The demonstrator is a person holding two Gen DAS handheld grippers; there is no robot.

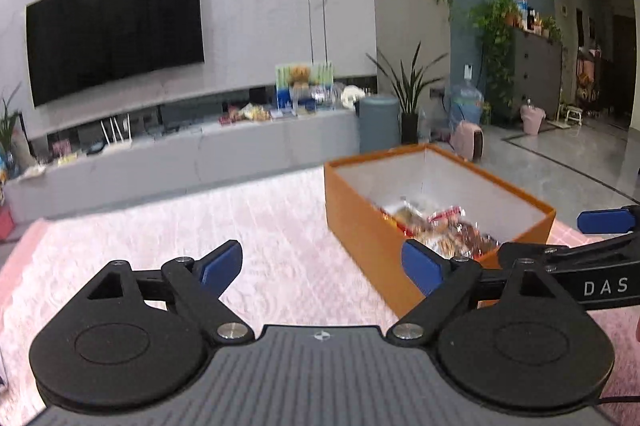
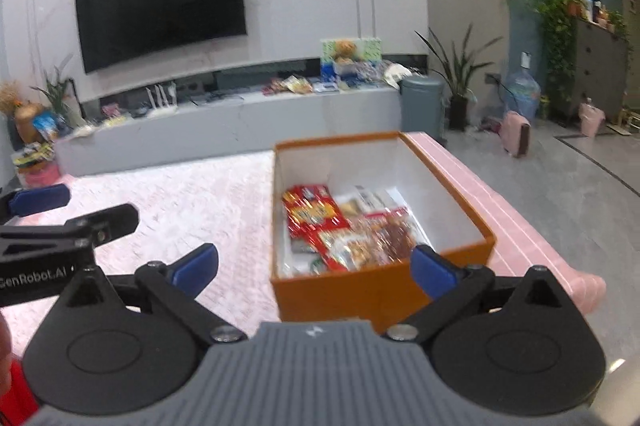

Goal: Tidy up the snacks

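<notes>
I see my left gripper [image 1: 322, 266] and right gripper [image 2: 314, 268] both with fingers apart, holding nothing. The snacks [image 2: 344, 230] lie inside the orange box [image 2: 380, 290], centre-right on the pink worktop [image 2: 180, 197].

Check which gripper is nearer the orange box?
Right. The right gripper sits open at the orange box near wall; the left gripper, also open, hangs off to the box's left.

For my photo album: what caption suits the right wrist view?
Open right gripper hovers before an orange box of snack packets on a pink cloth.
</notes>
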